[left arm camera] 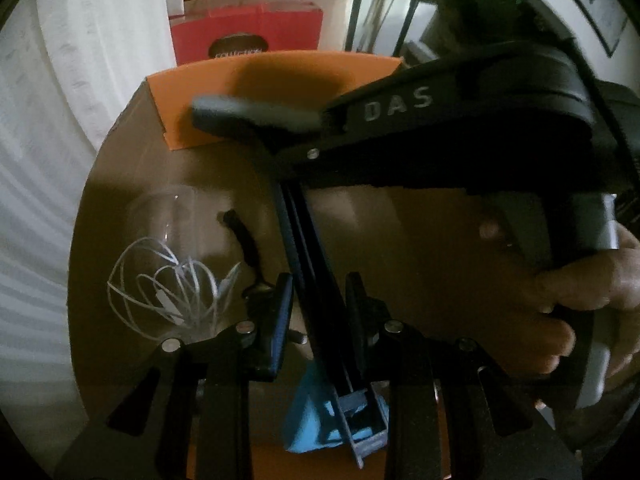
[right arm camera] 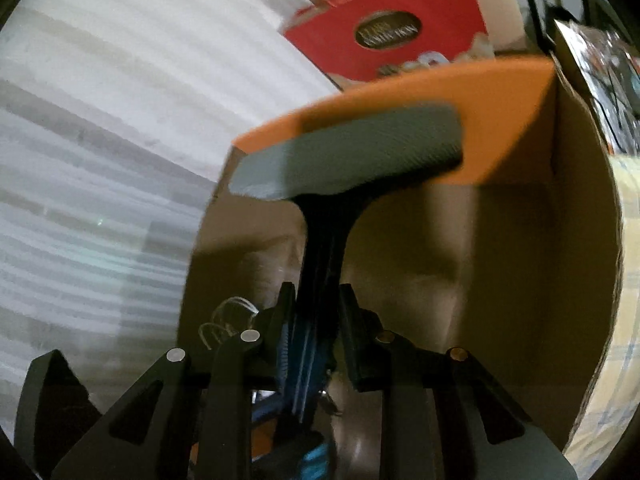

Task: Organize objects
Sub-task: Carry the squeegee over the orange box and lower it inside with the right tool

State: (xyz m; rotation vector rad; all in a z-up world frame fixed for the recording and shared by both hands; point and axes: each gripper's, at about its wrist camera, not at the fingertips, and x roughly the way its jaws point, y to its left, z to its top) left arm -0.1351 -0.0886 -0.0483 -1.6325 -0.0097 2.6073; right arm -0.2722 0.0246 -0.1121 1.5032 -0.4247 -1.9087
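A long black tool with a wide grey T-shaped head [left arm camera: 256, 116] hangs over an open cardboard box [left arm camera: 132, 184] that has an orange flap [left arm camera: 280, 76]. Its stem runs down between the fingers of my left gripper [left arm camera: 320, 284], which is shut on it. A blue part [left arm camera: 304, 420] sits at the stem's lower end. In the right wrist view my right gripper [right arm camera: 316, 292] is shut on the same stem just below the head [right arm camera: 348, 152]. A hand [left arm camera: 580, 300] holds the right gripper's handle.
Inside the box lie a wire whisk [left arm camera: 172, 292], a clear glass piece [left arm camera: 168, 216] and a small black item [left arm camera: 244, 240]. The box's right inner wall [right arm camera: 560, 240] stands close. Red paper bags [left arm camera: 248, 32] stand behind the box, and white striped cloth [right arm camera: 100, 120] lies to the left.
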